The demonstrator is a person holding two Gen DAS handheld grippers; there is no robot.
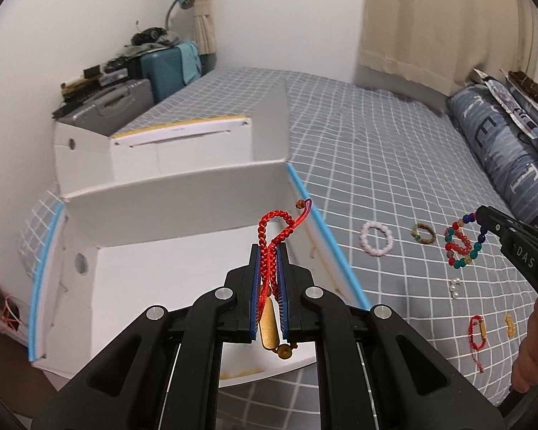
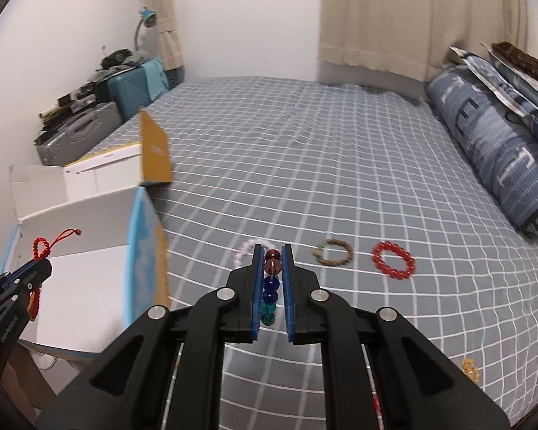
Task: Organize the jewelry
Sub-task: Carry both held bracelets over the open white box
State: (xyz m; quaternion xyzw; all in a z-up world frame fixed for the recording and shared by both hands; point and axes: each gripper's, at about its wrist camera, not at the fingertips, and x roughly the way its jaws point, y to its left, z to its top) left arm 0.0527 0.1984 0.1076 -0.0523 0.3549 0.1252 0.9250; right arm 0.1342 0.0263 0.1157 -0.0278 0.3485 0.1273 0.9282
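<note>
Two grippers hold one bracelet each: the left gripper [image 1: 269, 251] is clamped on a red cord bracelet [image 1: 270, 231] above the white box [image 1: 183, 200], and the right gripper [image 2: 272, 251] pinches a multicolored bead bracelet [image 2: 270, 286]. On the gray checked bedsheet [image 2: 305, 165] three bracelets lie at twelve to one o'clock of the right gripper: pink bracelet [image 2: 245, 251], brown bracelet [image 2: 333, 252], red bead bracelet [image 2: 393, 261]. Beige curtains [image 2: 394, 14] hang behind.
</note>
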